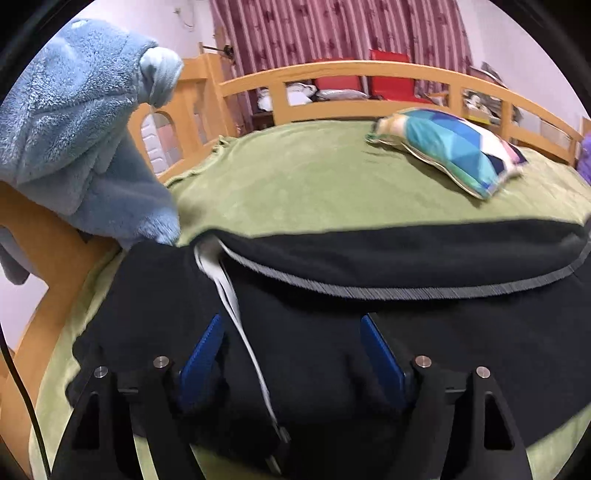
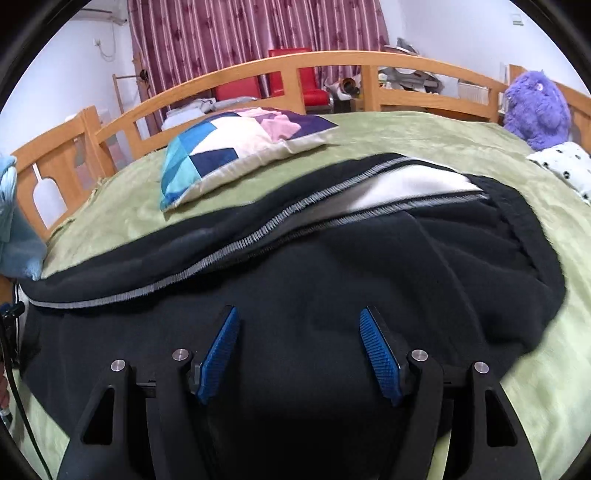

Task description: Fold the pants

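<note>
Lying draped over the wooden bed rail (image 1: 207,74) at far left: a blue fleece garment (image 1: 74,122). Spreading across the bed: a green blanket (image 1: 295,173). Resting on it toward the far rail: a patchwork pillow (image 2: 236,147). Hanging behind the rail: a striped maroon curtain (image 2: 258,33), with red chairs (image 2: 291,74) standing in front of it. Sitting at the far right corner: a purple plush toy (image 2: 535,107), beside a spotted white cloth (image 2: 565,166).

Lying flat on the blanket, stretching from left to right: black pants (image 2: 332,277), showing a grey stitched seam (image 2: 207,262) and white lining (image 2: 406,184). Trailing over the left end: a white drawstring (image 1: 236,314).

Hovering over the pants' near edge: left gripper (image 1: 291,354), jaws standing apart, holding nothing. Hovering further right over the black fabric: right gripper (image 2: 299,350), jaws likewise spread, gripping nothing.
</note>
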`<state>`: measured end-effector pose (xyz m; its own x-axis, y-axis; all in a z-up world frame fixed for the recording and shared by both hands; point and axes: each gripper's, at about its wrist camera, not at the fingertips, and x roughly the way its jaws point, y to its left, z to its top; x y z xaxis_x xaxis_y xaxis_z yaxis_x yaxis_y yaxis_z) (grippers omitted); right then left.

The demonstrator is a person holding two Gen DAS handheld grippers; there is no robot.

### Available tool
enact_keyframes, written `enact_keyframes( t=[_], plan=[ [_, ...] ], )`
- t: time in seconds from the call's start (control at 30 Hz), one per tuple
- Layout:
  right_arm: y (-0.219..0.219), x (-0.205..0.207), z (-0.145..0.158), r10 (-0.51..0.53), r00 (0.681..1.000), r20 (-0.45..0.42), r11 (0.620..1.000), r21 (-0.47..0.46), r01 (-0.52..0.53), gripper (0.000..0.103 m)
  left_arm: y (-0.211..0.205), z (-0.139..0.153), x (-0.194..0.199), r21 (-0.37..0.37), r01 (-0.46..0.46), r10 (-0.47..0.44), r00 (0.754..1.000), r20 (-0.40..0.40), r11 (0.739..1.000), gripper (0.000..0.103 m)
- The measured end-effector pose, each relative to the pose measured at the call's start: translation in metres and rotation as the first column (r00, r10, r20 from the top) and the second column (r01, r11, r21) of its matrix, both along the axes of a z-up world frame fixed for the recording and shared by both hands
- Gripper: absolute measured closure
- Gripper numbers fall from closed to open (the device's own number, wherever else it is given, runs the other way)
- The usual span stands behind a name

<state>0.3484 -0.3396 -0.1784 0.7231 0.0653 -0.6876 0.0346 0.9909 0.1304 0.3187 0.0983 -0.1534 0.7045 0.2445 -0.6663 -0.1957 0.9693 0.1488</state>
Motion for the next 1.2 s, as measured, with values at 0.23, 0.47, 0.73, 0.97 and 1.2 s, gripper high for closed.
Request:
enact_keyframes(
  t=[0.23,0.47,0.73,0.97,1.2],
  plan=[
    [-0.032,-0.051,0.001,-0.032,0.999,-0.027,0.996,0.079,0.034,0.036,-0.012,-0.01,-0.058,-0.201,0.055,-0.07,0.995,-0.069,0.978,0.028],
    [-0.048,-0.072,-0.005,-0.025,0.999,-0.041,0.983,0.18,0.032,0.036,0.008,-0.025,-0.097,-0.448,0.009,-0.047,0.996,-0.072,0.894,0.028],
    [-0.059,-0.068,-0.03,-0.034,0.989,-0.141,0.955,0.287,0.073,0.036,0.026,-0.056,-0.089,-0.591,-0.066,0.008,0.995,-0.099,0.804,0.027],
    [-0.059,-0.042,-0.037,-0.039,0.987,-0.156,0.941,0.327,0.089,0.033,0.045,-0.065,-0.051,-0.663,-0.08,0.021,0.995,-0.097,0.744,0.027],
    [-0.052,0.01,-0.042,-0.036,0.986,-0.165,0.944,0.317,0.088,0.021,0.037,-0.063,-0.011,-0.609,-0.121,0.076,0.992,-0.099,0.784,0.023]
  ],
)
